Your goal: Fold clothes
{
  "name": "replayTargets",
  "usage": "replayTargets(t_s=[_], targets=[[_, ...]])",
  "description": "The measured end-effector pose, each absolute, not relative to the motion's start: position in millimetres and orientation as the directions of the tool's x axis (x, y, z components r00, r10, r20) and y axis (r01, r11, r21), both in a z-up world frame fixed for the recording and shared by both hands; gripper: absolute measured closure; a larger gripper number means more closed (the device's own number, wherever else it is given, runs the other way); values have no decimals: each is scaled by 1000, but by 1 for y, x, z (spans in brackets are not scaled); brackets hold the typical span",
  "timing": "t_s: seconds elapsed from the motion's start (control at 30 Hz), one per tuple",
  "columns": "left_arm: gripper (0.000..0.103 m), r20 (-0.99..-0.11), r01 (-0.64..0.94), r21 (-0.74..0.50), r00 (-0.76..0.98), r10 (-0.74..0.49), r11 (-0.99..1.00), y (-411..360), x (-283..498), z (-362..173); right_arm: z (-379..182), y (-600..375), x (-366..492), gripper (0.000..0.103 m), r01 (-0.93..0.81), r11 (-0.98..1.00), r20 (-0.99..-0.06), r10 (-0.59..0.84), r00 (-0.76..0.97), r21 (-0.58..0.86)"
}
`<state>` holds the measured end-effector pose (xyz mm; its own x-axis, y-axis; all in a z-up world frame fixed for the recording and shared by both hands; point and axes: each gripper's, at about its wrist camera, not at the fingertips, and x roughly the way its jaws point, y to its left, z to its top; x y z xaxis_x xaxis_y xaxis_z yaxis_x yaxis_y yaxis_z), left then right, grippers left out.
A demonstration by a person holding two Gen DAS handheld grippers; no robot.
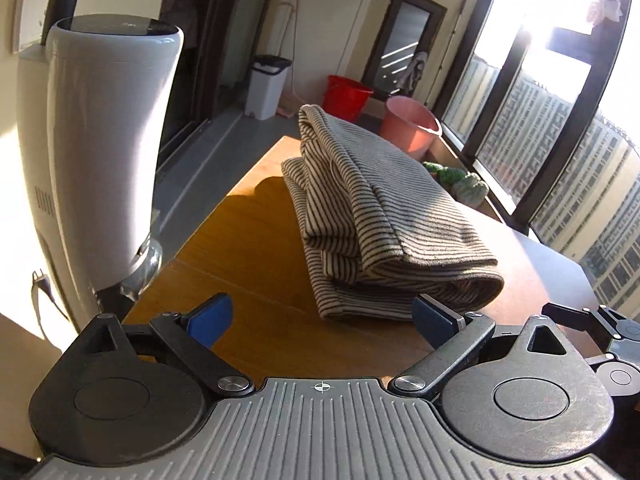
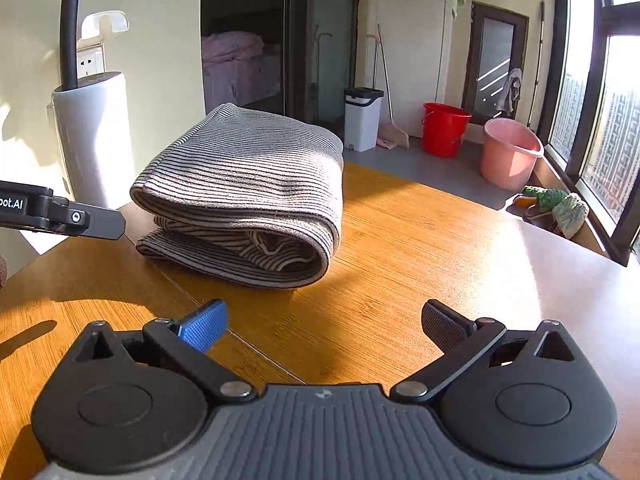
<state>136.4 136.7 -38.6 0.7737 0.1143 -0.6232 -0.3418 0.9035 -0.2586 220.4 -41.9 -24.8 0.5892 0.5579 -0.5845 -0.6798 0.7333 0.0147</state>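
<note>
My left gripper [image 1: 322,318] hangs spread and empty, its right finger just beside the near edge of the folded striped garment [image 1: 372,216]. The garment lies in a thick bundle on the wooden table [image 2: 420,248], toward its far left corner. My right gripper [image 2: 324,326] is spread too, holding nothing, well back from the cloth. The fold looks nearly finished; to do it well I would square the loose inner layers and press the bundle flat, without dragging it.

Wooden table [image 2: 420,240], sunlit, with a seam running across its near part. One folded striped garment [image 2: 248,192] lies on it, toward the far left corner.
</note>
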Motion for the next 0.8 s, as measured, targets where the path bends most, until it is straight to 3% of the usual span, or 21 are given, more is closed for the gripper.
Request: replayTargets(t_s=[0.13,0.23,0.43,0.8], targets=[[0,-679,-397,-233,720,144,888,119,125,-57,-37,-56,223,0,-661,749,-611,550,570,58],[0,-676,-414,-161,708,206,896,104,124,-61,-46,-66,226,0,-644,761,-629,542,557,86],[0,-671,-454,-56,677,303,889,92,128,-69,-49,-62,223,0,-591,806,-639,455,620,2],[0,-680,-465,6,648,344,886,85,135,-68,-49,-63,223,0,-586,810,-640,452,622,3]])
